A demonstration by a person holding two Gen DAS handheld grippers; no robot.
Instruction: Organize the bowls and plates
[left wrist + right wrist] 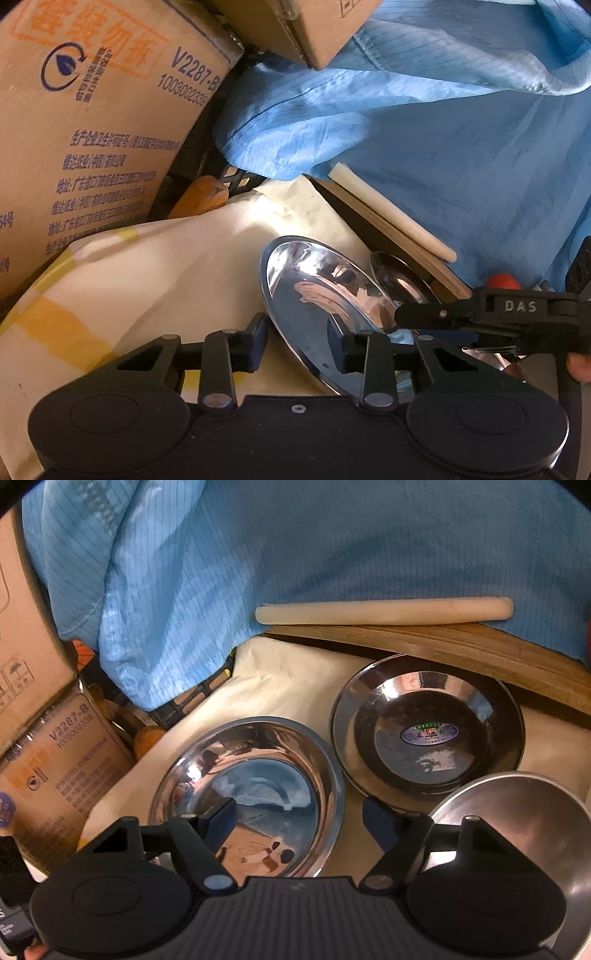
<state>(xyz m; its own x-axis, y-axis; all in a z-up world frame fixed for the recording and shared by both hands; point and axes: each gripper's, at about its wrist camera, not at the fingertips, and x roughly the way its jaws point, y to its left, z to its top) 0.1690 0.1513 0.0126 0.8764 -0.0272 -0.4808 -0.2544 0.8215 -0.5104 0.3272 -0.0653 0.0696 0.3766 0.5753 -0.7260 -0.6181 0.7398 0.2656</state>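
Lying flat on a cream cloth (288, 679), near its middle: a shiny steel plate (251, 775), mirroring blue fabric and the tools above it. Sitting just beside it on the right, rims nearly touching: a darker steel plate (424, 731) wearing an oval sticker in its centre. Peeking in at the lower right of the right wrist view, partly hidden behind the tool: a third, duller steel dish (517, 812).

Hovering over the shiny plate's right rim: the right gripper (301, 825), jaws standing well apart, one blue-padded finger over the plate's hollow and the other over the cloth between the two plates, neither pad pressing on metal.

Straddling the near rim of the same plate in the left wrist view: the left gripper (301, 347), jaws standing apart by a narrower gap, one finger outside over the cloth and the other over the plate's inside, with a sliver of space showing between pad and rim.

Running along the far edge of the cloth: a wooden board (443, 638) carrying a pale white rod (384, 611). Hanging behind all of it: a blue striped garment (295, 554). Standing at the left: a printed cardboard box (92, 129).
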